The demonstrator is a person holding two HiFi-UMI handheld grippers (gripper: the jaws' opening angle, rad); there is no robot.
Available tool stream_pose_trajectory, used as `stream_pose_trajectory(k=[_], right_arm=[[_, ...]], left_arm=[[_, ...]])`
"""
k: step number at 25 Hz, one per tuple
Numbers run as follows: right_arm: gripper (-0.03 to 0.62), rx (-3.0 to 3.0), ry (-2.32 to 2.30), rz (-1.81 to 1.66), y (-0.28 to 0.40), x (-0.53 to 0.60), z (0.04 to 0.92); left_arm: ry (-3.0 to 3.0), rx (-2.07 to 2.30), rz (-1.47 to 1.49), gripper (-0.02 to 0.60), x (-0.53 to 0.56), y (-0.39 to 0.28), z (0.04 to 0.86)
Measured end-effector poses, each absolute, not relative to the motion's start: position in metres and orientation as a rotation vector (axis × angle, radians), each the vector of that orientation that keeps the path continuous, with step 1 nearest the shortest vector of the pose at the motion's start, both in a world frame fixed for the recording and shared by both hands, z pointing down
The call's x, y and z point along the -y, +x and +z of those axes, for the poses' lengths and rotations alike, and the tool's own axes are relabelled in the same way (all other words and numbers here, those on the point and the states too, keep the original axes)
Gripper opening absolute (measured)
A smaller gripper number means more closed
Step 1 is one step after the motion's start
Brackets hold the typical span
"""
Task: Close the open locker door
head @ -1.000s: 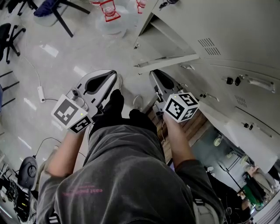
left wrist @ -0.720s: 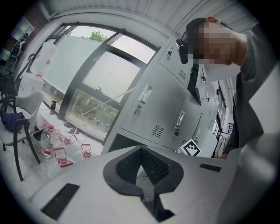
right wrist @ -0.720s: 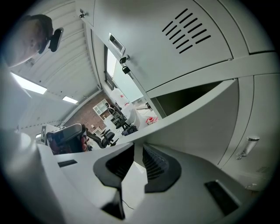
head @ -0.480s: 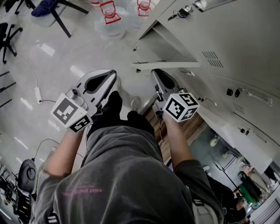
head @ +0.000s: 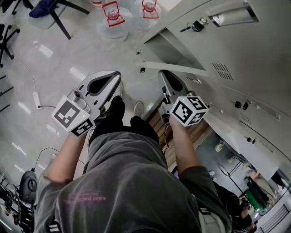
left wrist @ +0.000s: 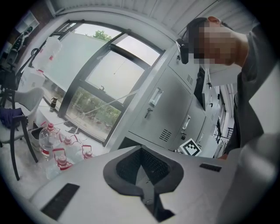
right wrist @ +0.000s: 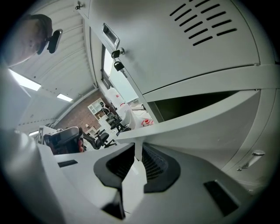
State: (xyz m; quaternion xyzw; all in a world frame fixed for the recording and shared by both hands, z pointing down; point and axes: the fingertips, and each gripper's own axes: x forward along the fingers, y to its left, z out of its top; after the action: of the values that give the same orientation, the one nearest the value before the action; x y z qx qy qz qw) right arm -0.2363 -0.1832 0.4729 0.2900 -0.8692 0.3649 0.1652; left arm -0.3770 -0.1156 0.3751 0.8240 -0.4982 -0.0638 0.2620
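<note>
In the head view, the open grey locker door (head: 175, 68) sticks out from the locker bank, its thin edge towards me, with the dark compartment (head: 166, 48) behind it. My right gripper (head: 163, 73) is shut, its tip right at the door's edge. In the right gripper view the door (right wrist: 197, 109) crosses as a pale band just past the shut jaws of the right gripper (right wrist: 136, 151), with the dark opening (right wrist: 192, 100) above. My left gripper (head: 116, 75) hangs shut over the floor, away from the door and holding nothing. The left gripper (left wrist: 141, 153) faces the lockers (left wrist: 170, 109).
Keys (head: 196, 25) hang from the lock of the locker above. Large water bottles (head: 111, 13) and a chair base (head: 50, 11) stand on the shiny floor to the left. A cable (head: 36, 98) trails across the floor. The person's shoes are below the grippers.
The door's edge has turned a little in the head view, its right end lower than before. My right gripper stays at that edge. The left gripper has barely moved.
</note>
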Motion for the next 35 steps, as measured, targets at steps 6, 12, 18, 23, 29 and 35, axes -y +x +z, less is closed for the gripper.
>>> stream_pose_trajectory(k=[6, 12, 18, 23, 29, 35], right_arm=[[0.063, 2.466, 0.847, 1.018, -0.244, 0.201, 0.474], [0.063, 2.458, 0.876, 1.007, -0.249, 0.217, 0.476], [0.063, 2.449, 0.902, 1.008, -0.253, 0.232, 0.478], [0.063, 2.443, 0.917, 1.009, -0.257, 0.243, 0.48], [0.063, 2.441, 0.936, 1.006, -0.259, 0.256, 0.48], [0.063, 2.439, 0.949, 1.008, -0.261, 0.266, 0.48]], left_arm=[[2.233, 1.335, -0.198, 0.014, 0.13, -0.383, 0.378], [2.235, 1.324, -0.204, 0.014, 0.14, -0.391, 0.383], [2.231, 1.33, -0.194, 0.014, 0.151, -0.403, 0.387], [2.232, 1.325, -0.193, 0.014, 0.161, -0.41, 0.388], [2.237, 1.318, -0.186, 0.014, 0.172, -0.413, 0.389], [2.234, 1.312, -0.185, 0.014, 0.179, -0.416, 0.391]])
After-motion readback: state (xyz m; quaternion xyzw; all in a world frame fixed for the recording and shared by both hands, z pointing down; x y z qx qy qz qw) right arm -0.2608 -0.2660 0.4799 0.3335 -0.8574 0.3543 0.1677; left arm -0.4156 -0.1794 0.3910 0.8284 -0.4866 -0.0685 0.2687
